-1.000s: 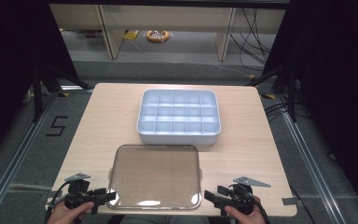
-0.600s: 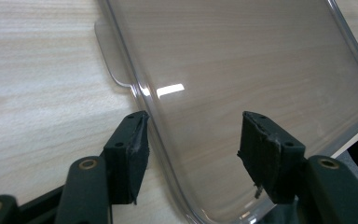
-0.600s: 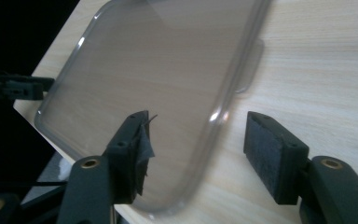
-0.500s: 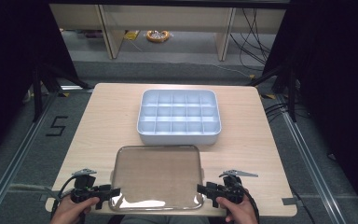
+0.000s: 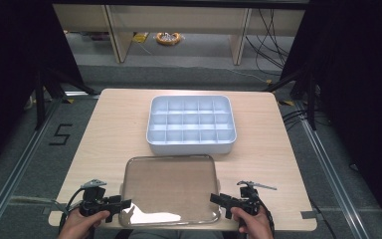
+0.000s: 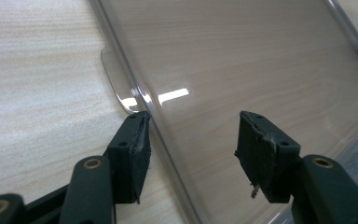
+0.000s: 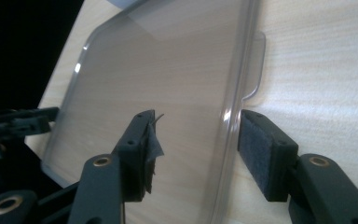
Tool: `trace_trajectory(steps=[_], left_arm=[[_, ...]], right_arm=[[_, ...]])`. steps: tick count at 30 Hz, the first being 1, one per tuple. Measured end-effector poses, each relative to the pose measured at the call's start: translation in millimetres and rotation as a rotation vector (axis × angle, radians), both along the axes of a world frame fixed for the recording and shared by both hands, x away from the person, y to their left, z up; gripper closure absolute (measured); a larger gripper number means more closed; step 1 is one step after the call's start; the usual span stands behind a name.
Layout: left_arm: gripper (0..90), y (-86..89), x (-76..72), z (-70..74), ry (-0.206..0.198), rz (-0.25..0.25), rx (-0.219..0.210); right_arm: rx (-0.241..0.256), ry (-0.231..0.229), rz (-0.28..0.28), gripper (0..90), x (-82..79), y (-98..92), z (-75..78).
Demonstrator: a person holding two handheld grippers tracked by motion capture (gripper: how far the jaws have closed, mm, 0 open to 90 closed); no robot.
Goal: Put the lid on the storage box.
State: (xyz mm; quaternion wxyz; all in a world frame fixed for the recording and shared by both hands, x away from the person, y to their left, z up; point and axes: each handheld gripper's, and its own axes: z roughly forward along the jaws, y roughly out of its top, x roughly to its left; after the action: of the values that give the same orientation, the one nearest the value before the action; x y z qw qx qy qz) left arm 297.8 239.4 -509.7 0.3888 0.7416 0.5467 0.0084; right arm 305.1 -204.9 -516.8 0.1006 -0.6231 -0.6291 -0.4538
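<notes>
A clear plastic lid (image 5: pixel 168 187) lies flat on the wooden table (image 5: pixel 114 124) near its front edge. My left gripper (image 5: pixel 121 204) is open at the lid's left edge, its jaws either side of the raised rim (image 6: pixel 140 93) close to a small side tab (image 6: pixel 113 79). My right gripper (image 5: pixel 217 199) is open at the lid's right edge, jaws astride that rim (image 7: pixel 235 93) just below the right tab (image 7: pixel 257 65). Behind the lid stands a pale blue-grey tray (image 5: pixel 191 144) divided into several empty compartments.
The table's front edge runs just under both hands (image 5: pixel 77 225). Black curtains flank the table, and a shelf with cables stands behind it. Bare tabletop lies left and right of the tray.
Both grippers have moved inward from the table's front corners to the lid's left and right edges, and their jaws now straddle its rim.
</notes>
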Motion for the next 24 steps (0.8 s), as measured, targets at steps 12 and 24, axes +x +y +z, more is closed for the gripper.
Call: trace_trajectory(steps=[12,24], left_arm=[[45.0,-7.7,-4.4,-1.4,-0.031,-0.014,0.001],[33.2,-4.9,-2.0,-3.6,-0.015,-0.009,-0.073]], right_arm=[[0.015,-0.127,0.060,60.9,-12.1,0.5,-1.0],[-0.028,-0.302,0.158,61.1,-22.4,1.5,21.0]])
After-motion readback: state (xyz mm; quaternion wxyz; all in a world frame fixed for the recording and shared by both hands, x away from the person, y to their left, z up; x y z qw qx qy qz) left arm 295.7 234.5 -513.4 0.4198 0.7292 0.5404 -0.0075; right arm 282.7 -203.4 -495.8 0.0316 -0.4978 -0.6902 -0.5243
